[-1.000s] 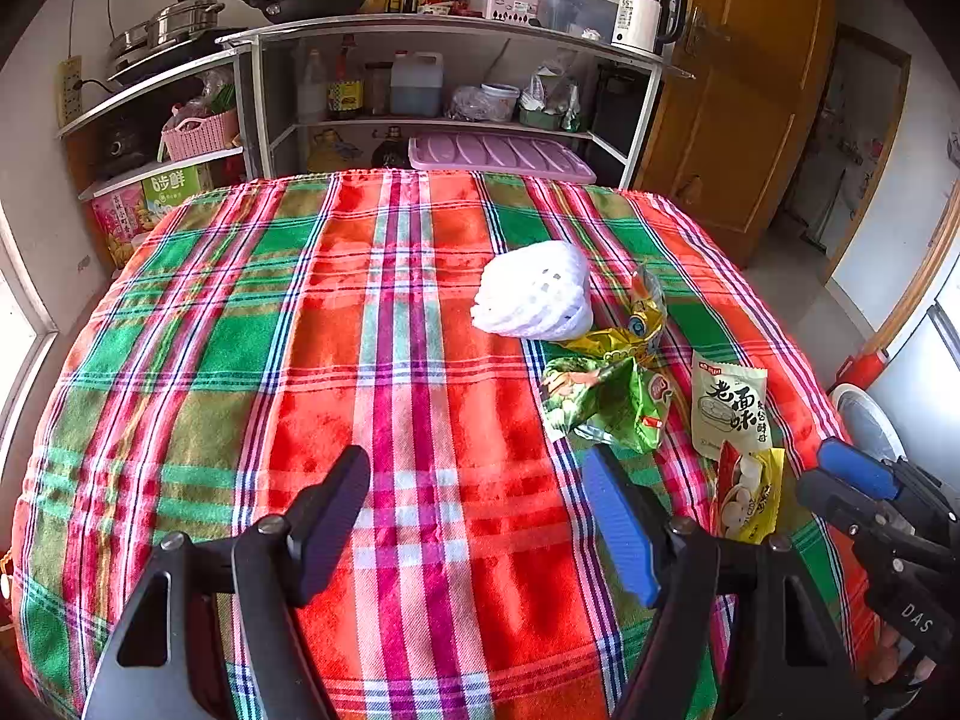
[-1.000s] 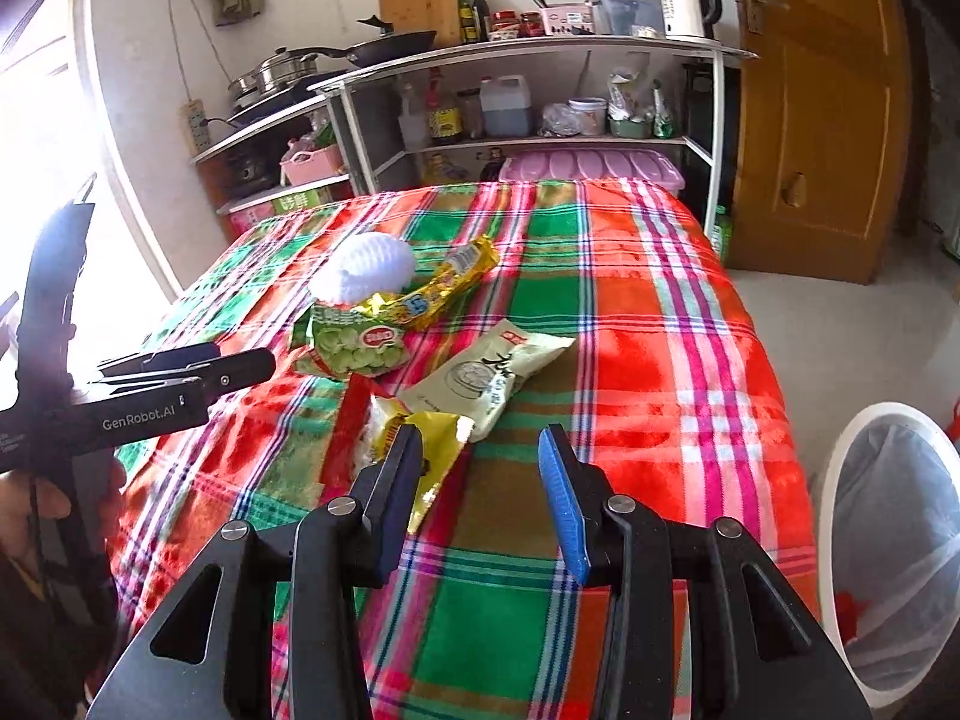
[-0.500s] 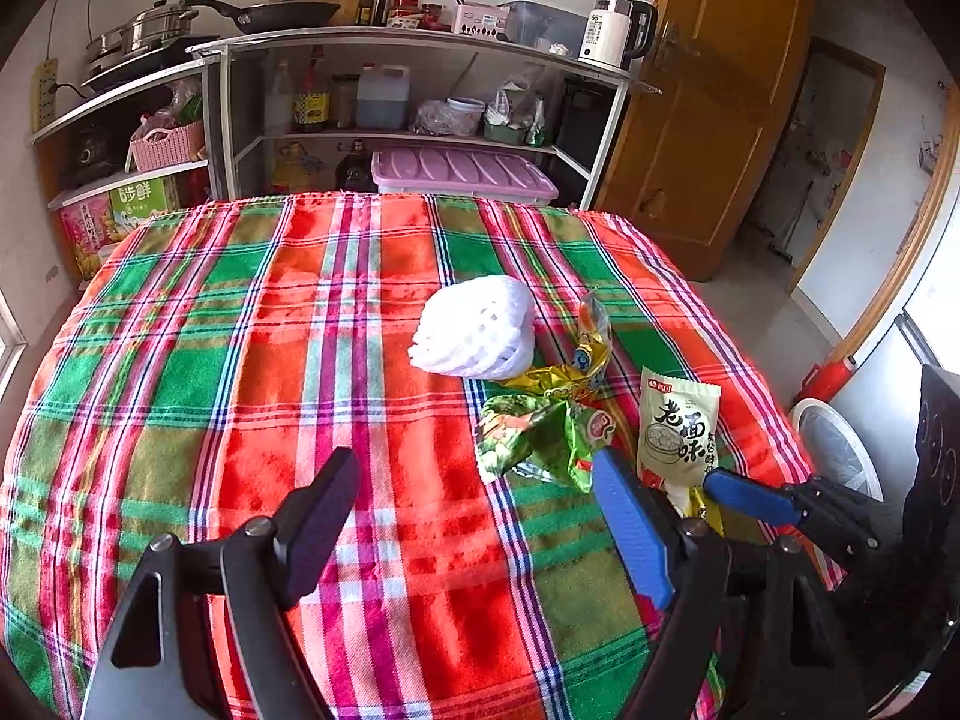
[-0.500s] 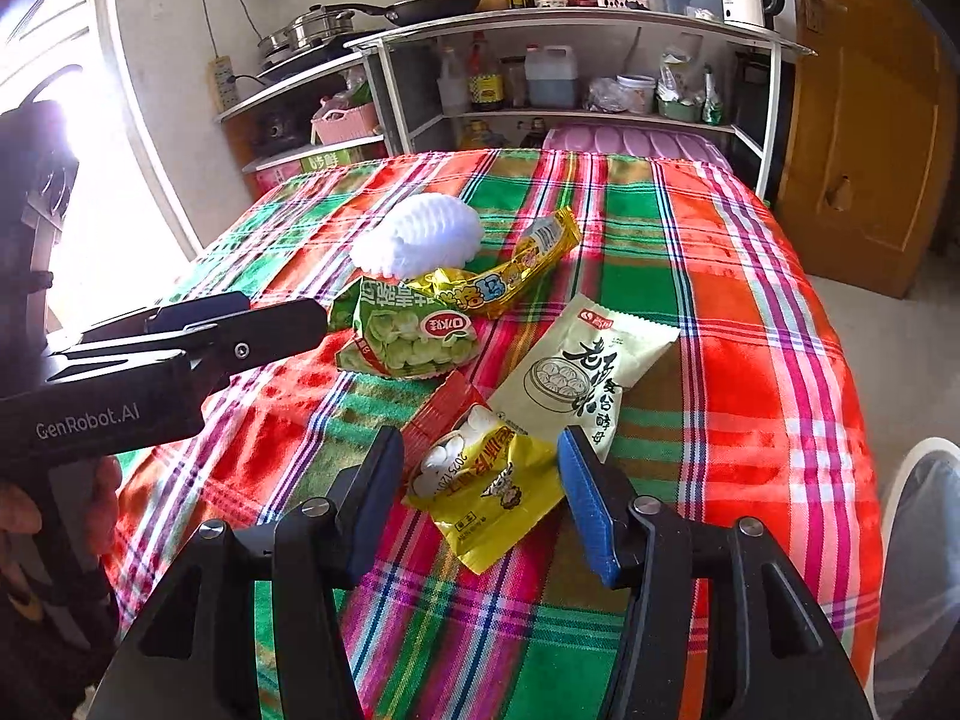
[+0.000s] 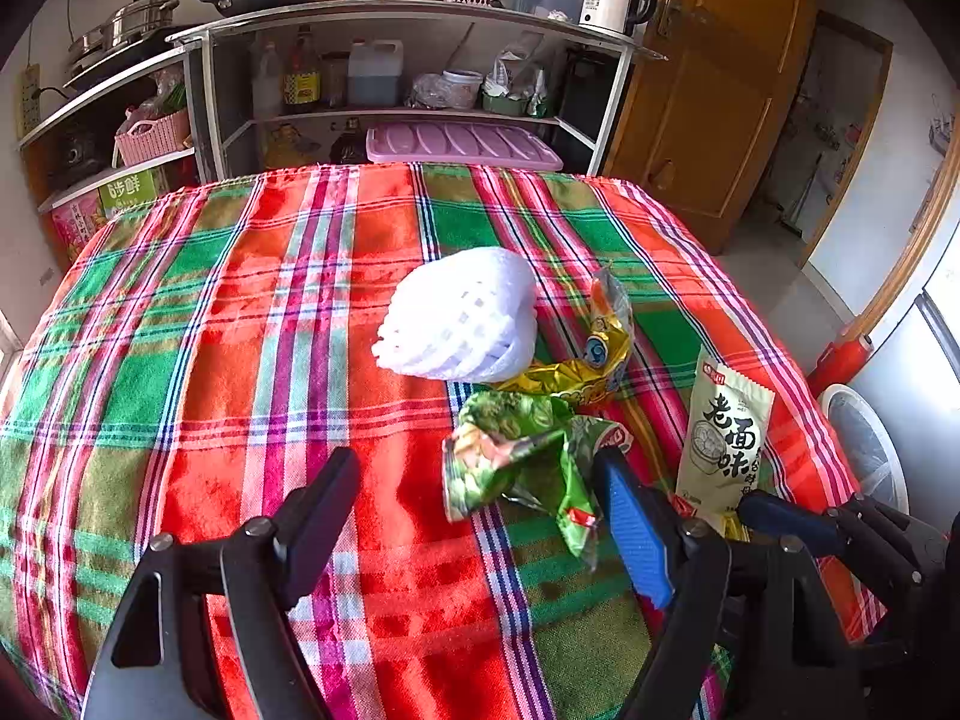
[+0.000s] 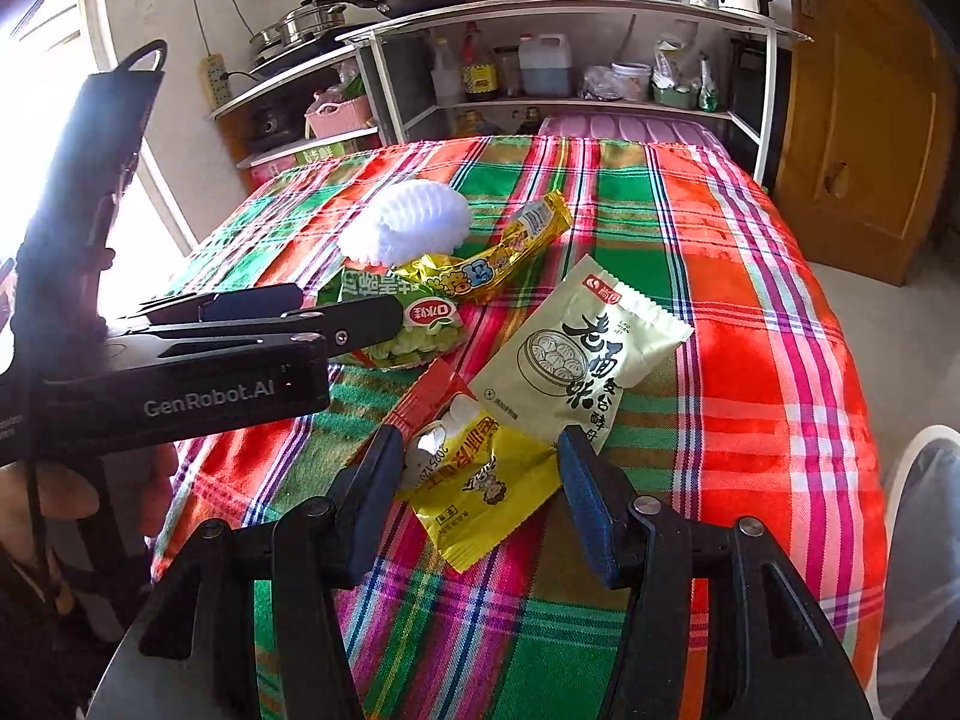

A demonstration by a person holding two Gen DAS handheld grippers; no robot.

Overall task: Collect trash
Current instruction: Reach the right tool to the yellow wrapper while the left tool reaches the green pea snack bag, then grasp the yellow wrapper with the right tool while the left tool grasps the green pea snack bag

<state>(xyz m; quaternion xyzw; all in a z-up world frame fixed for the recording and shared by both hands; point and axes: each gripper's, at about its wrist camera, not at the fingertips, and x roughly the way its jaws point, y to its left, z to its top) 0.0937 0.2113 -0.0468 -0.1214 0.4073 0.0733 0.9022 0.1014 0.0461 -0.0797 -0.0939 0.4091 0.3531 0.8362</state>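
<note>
Trash lies on the plaid tablecloth point(image 5: 240, 360): a white foam net point(image 5: 462, 318), a gold wrapper point(image 5: 588, 354), a crumpled green snack bag point(image 5: 516, 456) and a pale packet with a bun picture point(image 5: 726, 438). My left gripper point(image 5: 474, 480) is open just short of the green bag, whose near end lies beside the blue right finger. In the right wrist view, a yellow packet point(image 6: 480, 492) lies flat between the fingers of my open right gripper point(image 6: 480, 450), on top of a red wrapper point(image 6: 432, 396). The pads are not pressing on it.
A white bin point(image 6: 924, 540) with a liner stands on the floor off the table's right edge. Metal shelves point(image 5: 390, 114) with bottles, pans and a kettle stand behind the table. A wooden door point(image 5: 708, 90) is at the back right. A hand point(image 6: 54, 498) holds the left gripper.
The left gripper has moved right and closer to the green bag. The right gripper's jaws have widened and come forward, so the yellow packet now lies between them.
</note>
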